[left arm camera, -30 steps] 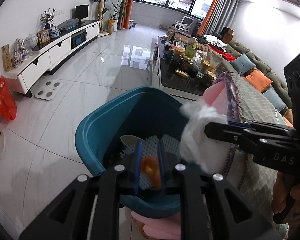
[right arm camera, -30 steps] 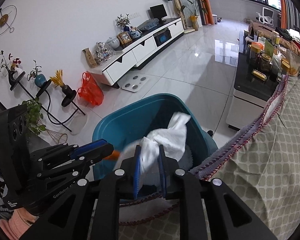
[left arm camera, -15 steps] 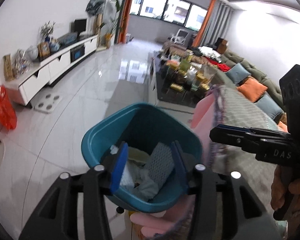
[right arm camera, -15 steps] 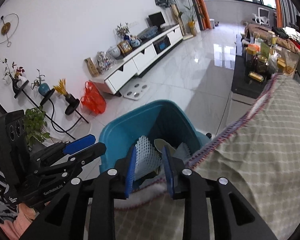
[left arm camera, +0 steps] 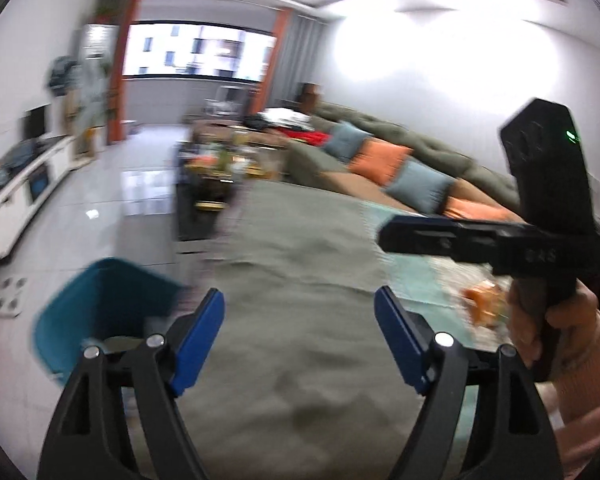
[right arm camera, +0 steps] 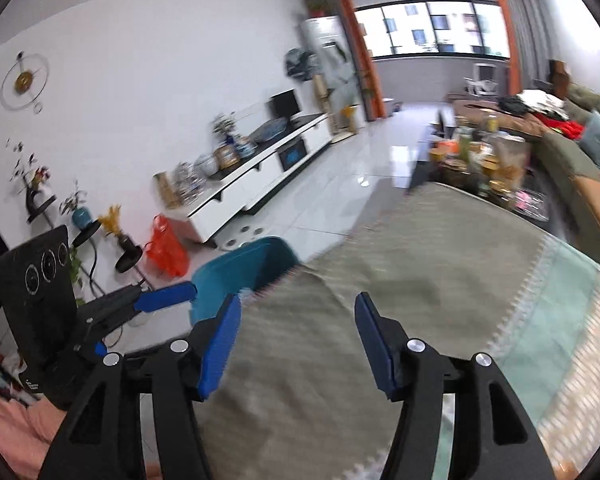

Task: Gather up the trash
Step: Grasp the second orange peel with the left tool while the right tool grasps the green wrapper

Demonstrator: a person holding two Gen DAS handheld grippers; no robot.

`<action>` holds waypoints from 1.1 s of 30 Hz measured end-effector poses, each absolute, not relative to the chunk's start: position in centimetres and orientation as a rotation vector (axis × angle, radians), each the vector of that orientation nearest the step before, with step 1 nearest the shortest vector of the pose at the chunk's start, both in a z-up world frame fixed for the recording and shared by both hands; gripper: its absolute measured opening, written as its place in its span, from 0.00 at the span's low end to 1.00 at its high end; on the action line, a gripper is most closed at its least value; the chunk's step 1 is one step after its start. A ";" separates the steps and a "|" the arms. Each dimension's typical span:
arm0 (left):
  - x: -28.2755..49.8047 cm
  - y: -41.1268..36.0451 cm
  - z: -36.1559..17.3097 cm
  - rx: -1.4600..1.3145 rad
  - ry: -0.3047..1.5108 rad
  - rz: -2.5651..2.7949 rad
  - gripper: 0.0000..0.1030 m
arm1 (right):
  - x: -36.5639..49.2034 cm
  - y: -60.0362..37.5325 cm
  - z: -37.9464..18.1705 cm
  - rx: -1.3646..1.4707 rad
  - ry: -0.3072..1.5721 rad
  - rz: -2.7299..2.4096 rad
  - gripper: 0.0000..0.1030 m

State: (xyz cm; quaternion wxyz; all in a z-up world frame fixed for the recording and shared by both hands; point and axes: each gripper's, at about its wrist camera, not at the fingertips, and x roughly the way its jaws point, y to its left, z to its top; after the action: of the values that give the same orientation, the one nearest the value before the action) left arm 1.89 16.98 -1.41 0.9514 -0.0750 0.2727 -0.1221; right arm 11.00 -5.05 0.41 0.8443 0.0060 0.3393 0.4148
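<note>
Facing, left wrist view: left hand-held gripper (left arm camera: 298, 320) spread wide and empty above a grey-green cloth-covered surface (left arm camera: 300, 264)
Bin, left wrist view: teal trash bin (left arm camera: 100, 308) low on the left, just beside the left blue finger (left arm camera: 198, 342), off the cloth's edge
Next trash, left wrist view: blurred orange scrap (left arm camera: 482, 300) on the cloth to the right, beneath the right hand-held gripper (left arm camera: 384, 236); that one looks nearer to it, though whether it is trash is only a guess
Right gripper, left wrist view: seen side-on, held in a hand (left arm camera: 560, 320); its opening cannot be judged here
Room, left wrist view: sofa (left arm camera: 380, 148) with orange and blue cushions beyond, window at the far end, all motion-blurred

Facing, right wrist view: right hand-held gripper (right arm camera: 298, 332) wide apart, nothing between its fingers, over the same cloth (right arm camera: 420, 260)
Bin, right wrist view: trash bin (right arm camera: 240, 276) ahead and left, past the cloth's fringe
Left gripper, right wrist view: left hand-held gripper (right arm camera: 132, 320) at far left, fingers spread
Room, right wrist view: white TV cabinet (right arm camera: 260, 176), orange bag (right arm camera: 166, 248) on tiled floor (right arm camera: 340, 184)
</note>
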 end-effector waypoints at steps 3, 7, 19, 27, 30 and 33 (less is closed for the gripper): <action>2.9 12.5 -2.3 -0.121 0.589 -0.357 0.76 | 10.9 -9.9 0.1 0.049 0.711 0.777 0.58; 4.3 7.5 -3.7 -0.081 0.652 -0.467 0.76 | 10.4 -15.7 -0.4 0.092 0.710 0.664 0.58; 7.6 -3.2 -7.4 0.033 0.813 -0.622 0.63 | 9.0 -27.4 -2.7 0.240 0.709 0.435 0.59; 9.6 -5.2 -7.8 0.032 0.866 -0.636 0.56 | 9.4 -30.8 -4.3 0.284 0.724 0.350 0.59; 9.9 -5.8 -7.9 0.043 0.876 -0.636 0.49 | 10.5 -32.4 -5.3 0.326 0.745 0.311 0.59; 10.2 -6.1 -8.0 0.038 0.890 -0.640 0.43 | 11.8 -33.6 -5.9 0.344 0.762 0.267 0.59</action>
State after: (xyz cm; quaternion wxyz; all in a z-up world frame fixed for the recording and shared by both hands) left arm 10.15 -6.06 -8.02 0.8533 0.0182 0.4230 -0.3044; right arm 11.77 -33.62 -5.89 0.9053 0.1666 0.3688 0.1290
